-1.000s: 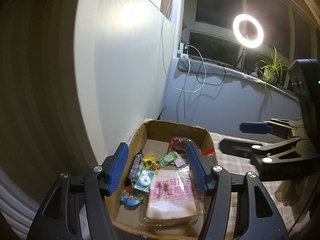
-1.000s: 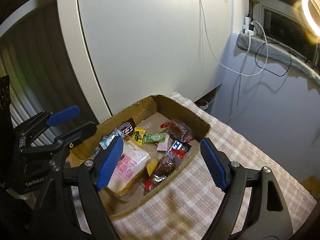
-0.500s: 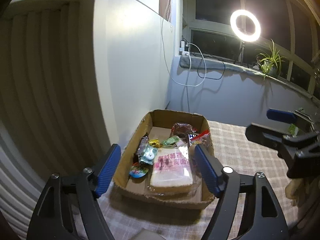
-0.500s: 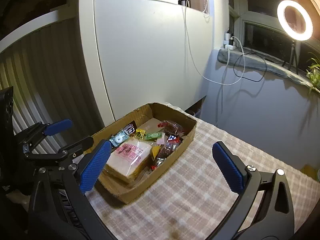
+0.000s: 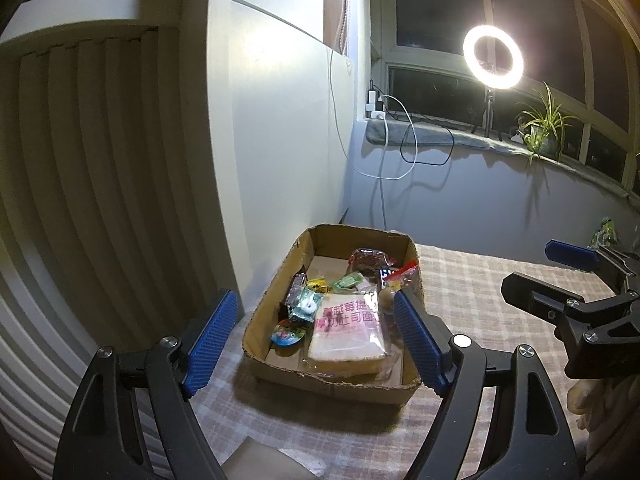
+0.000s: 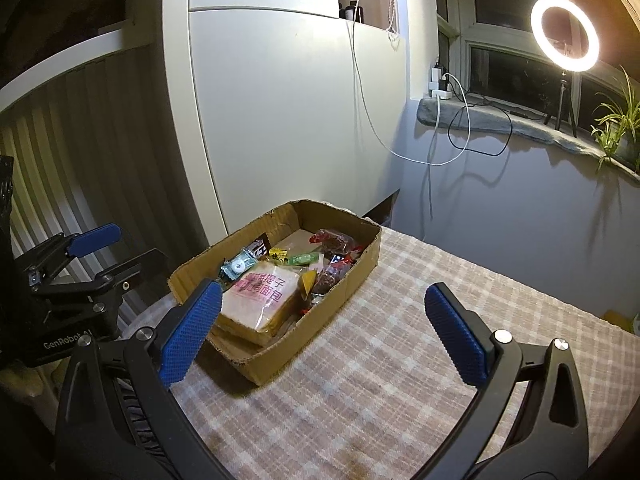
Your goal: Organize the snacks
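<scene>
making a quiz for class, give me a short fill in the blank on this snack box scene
1. The snacks lie in an open ____ box.
2. The biggest snack is a wrapped slab of ____ with pink print.
3. The box stands on a ____ tablecloth.
4. Both grippers, left gripper and right gripper, hold ____.

Missing words: cardboard; bread; checked; nothing

A brown cardboard box [image 6: 352, 280] sits on a beige-and-white checked tablecloth [image 6: 400, 380], holding a pink-lettered bread packet [image 6: 260, 292], with blue textured pads [image 6: 188, 334] on black grippers
</scene>
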